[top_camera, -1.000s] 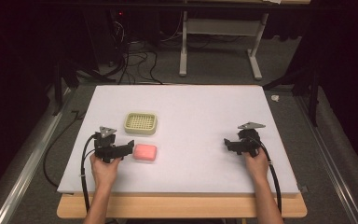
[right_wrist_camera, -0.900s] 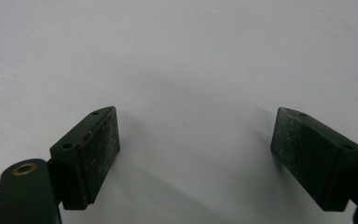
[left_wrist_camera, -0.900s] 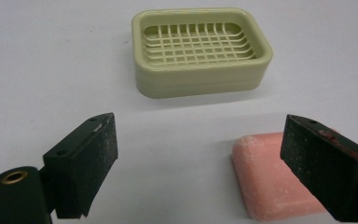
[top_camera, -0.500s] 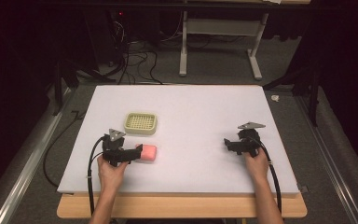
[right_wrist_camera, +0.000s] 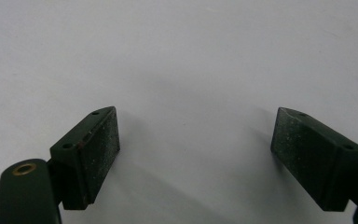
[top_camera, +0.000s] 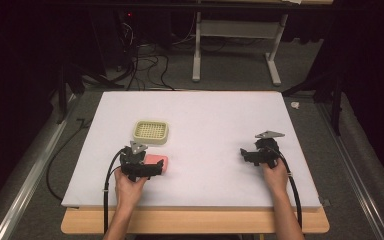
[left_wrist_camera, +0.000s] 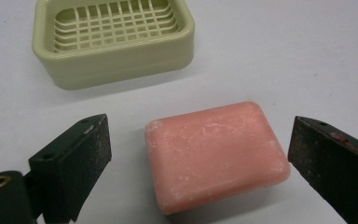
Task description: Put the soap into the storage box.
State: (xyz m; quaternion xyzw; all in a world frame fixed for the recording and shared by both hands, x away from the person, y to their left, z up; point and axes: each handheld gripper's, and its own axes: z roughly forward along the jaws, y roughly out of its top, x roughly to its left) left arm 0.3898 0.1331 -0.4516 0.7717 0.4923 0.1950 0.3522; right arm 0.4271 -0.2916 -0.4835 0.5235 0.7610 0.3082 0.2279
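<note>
A pink bar of soap (left_wrist_camera: 216,154) lies flat on the white table (top_camera: 205,120), seen also in the high view as the soap (top_camera: 156,162). My left gripper (left_wrist_camera: 200,158) is open, its two black jaws standing either side of the soap without touching it; from above the left gripper (top_camera: 152,169) covers part of the bar. A pale green soap dish (left_wrist_camera: 114,39) with a grid floor sits empty just beyond, the dish (top_camera: 151,131) a little farther up the table. My right gripper (right_wrist_camera: 196,154) is open over bare table, at the right side (top_camera: 245,154).
The table's front edge runs just behind both hands, with a wooden lip (top_camera: 195,222) below it. Black cables trail from each gripper toward the person. Desk legs and loose cables stand on the floor beyond the far edge.
My left gripper has moved right and forward until its open jaws bracket the soap. The right gripper has stayed still.
</note>
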